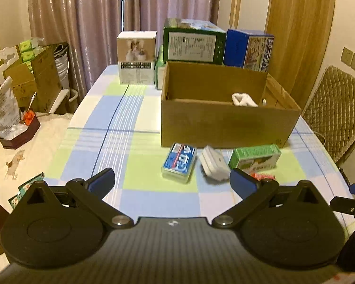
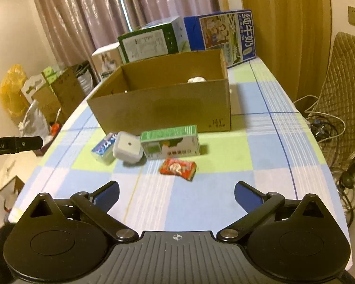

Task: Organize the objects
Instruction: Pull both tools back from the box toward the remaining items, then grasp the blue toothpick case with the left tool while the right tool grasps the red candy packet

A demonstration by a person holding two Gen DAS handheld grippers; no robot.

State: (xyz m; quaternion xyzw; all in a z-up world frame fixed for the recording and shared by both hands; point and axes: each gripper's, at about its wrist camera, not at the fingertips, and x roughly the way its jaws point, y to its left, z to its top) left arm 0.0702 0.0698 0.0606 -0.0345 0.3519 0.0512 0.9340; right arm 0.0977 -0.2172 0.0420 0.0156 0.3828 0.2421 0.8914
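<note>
Now, with both the left tongs (image 1: 172, 182) and right tongs (image 2: 176, 193) spread apart and empty, the red snack packet (image 2: 178, 168) on the worktop (image 2: 224, 189), nearest the right pair, seems best gripped across its short sides before lifting into the cardboard box (image 2: 163, 108).

A tablecloth (image 2: 224, 184) checked in pale blue, lime green and white carries a plain brown cardboard box (image 2: 168, 108), a green-and-white carton (image 2: 170, 142), a red snack packet (image 2: 178, 168) and a blue-and-white pack (image 1: 179, 161).

red snack packet (image 1: 264, 176) mostly hidden behind fingers (image 1: 242, 182), white item (image 1: 243, 99) partly hidden in box (image 1: 224, 127)
</note>
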